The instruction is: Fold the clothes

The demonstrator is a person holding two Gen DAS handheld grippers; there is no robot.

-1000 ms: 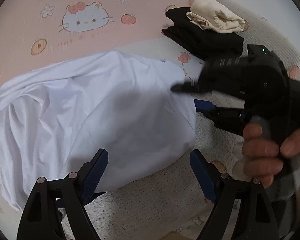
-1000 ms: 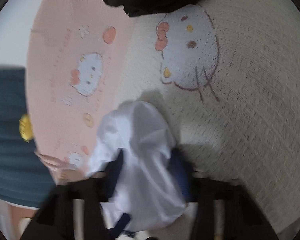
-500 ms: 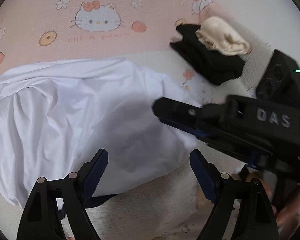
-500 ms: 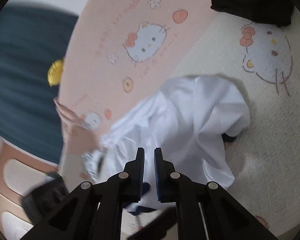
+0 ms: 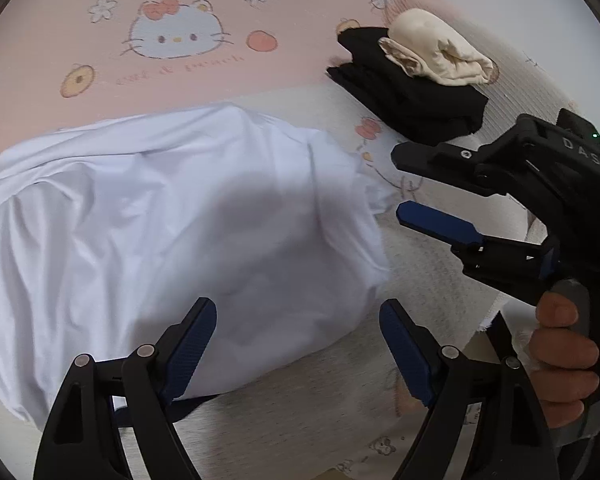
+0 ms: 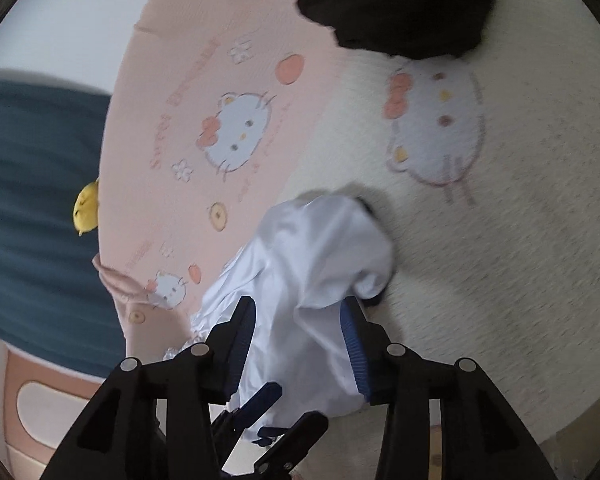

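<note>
On the cream and pink blanket (image 5: 308, 412) lies the white shirt (image 5: 172, 240), spread in a loose mound with creases across it. The pink band of the blanket carries a cat face with a red bow, flowers and round fruits; above the face runs the writing "Sweet Dream", partly cut off at the frame's edge in the left wrist view and blurred sideways in the right wrist view. Smaller script under the face is too soft to read.

The left gripper (image 5: 298, 344) stands released, its blue-padded fingers spread wide over the shirt's near edge, gripping nothing. The right gripper (image 6: 298, 344) is also spread, its two pads on either side of a raised fold of shirt (image 6: 308, 276); whether they touch the cloth cannot be told. In the left wrist view the right gripper (image 5: 420, 188) hangs just beside the shirt's right edge, held by a hand (image 5: 564, 344); white letters "DAS" show on its black body.

Farther off sits a folded black garment (image 5: 412, 92) with a cream garment (image 5: 436, 54) on top. A yellow toy (image 6: 86, 208) lies at the blanket's edge.
</note>
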